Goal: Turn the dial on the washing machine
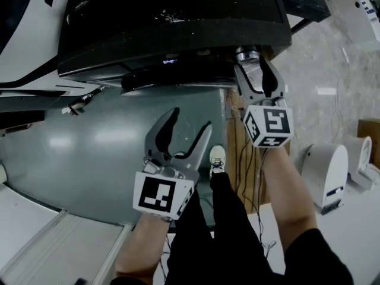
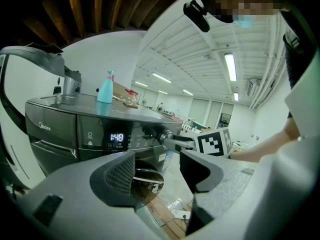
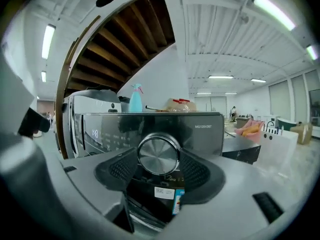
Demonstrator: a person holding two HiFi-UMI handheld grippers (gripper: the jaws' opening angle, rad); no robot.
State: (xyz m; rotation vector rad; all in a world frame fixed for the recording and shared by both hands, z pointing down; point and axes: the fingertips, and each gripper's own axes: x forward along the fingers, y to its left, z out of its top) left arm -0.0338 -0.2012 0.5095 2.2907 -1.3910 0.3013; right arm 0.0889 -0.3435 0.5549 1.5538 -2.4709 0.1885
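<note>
Right gripper [image 1: 254, 67] is clamped on the washing machine's dial [image 3: 158, 154]. Its ribbed black pads [image 3: 120, 170] touch the rim on both sides, with the jaws set wide around it. The dial is a round knob with a brushed metal face, at the right end of the glossy dark control panel [image 3: 200, 134]. Left gripper [image 1: 190, 120] hangs lower in front of the machine, jaws apart and empty. A lit display [image 2: 116, 137] glows on the panel. A teal spray bottle [image 2: 105, 87] stands on the flat grey top. The room is a large white hall with strip lights [image 3: 220, 77] along the ceiling.
</note>
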